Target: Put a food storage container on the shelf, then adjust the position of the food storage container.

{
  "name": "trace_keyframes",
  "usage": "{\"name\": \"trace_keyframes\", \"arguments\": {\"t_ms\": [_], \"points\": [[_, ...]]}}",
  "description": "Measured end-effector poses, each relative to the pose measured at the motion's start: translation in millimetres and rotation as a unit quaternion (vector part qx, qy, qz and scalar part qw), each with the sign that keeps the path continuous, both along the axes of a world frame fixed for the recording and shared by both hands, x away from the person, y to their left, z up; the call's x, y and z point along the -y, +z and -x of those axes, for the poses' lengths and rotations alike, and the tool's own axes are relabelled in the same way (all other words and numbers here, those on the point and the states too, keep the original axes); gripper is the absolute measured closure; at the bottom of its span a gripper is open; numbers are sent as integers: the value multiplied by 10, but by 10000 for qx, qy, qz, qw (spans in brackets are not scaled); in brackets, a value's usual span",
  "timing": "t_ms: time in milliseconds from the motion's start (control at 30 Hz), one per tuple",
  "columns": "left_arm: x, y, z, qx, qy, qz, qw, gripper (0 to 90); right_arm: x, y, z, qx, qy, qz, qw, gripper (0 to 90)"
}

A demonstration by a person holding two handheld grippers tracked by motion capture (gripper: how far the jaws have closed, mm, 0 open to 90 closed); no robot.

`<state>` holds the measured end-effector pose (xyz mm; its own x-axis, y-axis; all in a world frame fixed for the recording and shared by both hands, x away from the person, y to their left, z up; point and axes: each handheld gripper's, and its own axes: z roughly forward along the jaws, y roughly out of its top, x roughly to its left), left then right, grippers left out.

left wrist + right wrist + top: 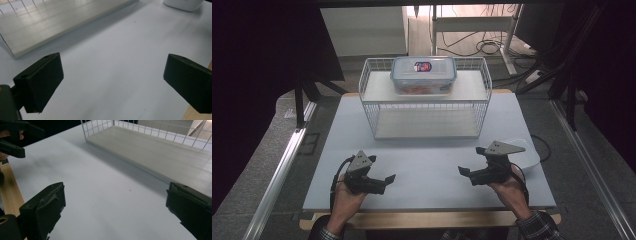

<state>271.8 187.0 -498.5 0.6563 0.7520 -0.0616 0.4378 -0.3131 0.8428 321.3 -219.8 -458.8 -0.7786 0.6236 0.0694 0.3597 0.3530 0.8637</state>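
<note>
High view: the lidded container (423,74) sits on the top shelf of the wire rack (372,117), straight ahead, long axis left to right. The left gripper (382,182) and right gripper (468,176) rest near the table (427,165) front edge, about equally distant.

Left gripper view: jaws spread, empty; a white object (183,3) lies ahead.

Right gripper view: jaws spread, empty; rack ahead-right.

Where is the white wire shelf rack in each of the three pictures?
High view: the wire rack stands top center on the table, a lidded box on top.
Left gripper view: its bottom board, top left.
Right gripper view: top right.
Shared landmark: the white tabletop.
</note>
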Motion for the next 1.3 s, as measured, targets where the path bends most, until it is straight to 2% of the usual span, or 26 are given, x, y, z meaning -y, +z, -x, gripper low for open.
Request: {"name": "trace_keyframes", "arguments": {"t_ms": [67,133,167,367,533,600,700,767,800,900,933,1033,1100,1133,1167,1200,1233,1267,1300], "points": [[6,-18,10,11,8,-66,10000,25,-2,-20,6,-11,-6,39,10000,25],[17,-49,22,19,13,-219,9998,25,-4,-69,11,-57,-2,87,9999,25],[21,-63,27,24,18,-258,9997,24,-8,-119,9,-93,16,175,9998,25],[12,-102,23,2,30,-264,9996,22,-11,-181,-15,-213,14,314,9993,25],[5,-107,17,4,42,-268,9996,22,10,-181,-43,-290,-111,446,9985,7],[-3,-110,11,-16,39,-229,9997,22,65,-137,-86,-397,-321,389,9979,6],[-13,-111,8,-31,37,-180,9998,22,123,-105,-114,-424,-448,447,9971,33],[-18,-113,6,-50,46,-150,9999,22,210,-78,-146,-421,-535,515,9964,110],[-19,-114,5,-53,46,-152,9999,22,315,-49,-176,-391,-732,536,9951,220],[-21,-114,2,-54,45,-155,9999,22,490,-7,-227,-312,-1054,624,9920,379],[-21,-114,2,-54,45,-155,9999,22,490,-7,-227,-312,-1054,624,9920,379],[-24,-120,-3,-75,43,-162,9998,23,725,29,-299,-430,-1350,611,9880,562],[-25,-119,-3,-75,40,-162,9998,23,781,33,-315,-432,-1404,625,9872,592],[-25,-119,-3,-74,40,-166,9998,23,836,36,-330,-422,-1493,660,9857,630],[-28,-118,-4,-80,22,-181,9998,23,951,53,-350,-359,-1653,654,9834,718],[-28,-118,-4,-80,22,-181,9998,24,951,53,-350,-359,-1653,654,9834,718],[-27,-120,-5,-83,19,-186,9998,24,1006,65,-357,-356,-1739,673,9818,754],[-25,-122,-7,-90,18,-192,9998,26,1110,86,-365,-278,-1926,783,9778,830],[-23,-124,-9,-111,1,-196,9997,28,1161,91,-368,-252,-2002,831,9759,858]]}}
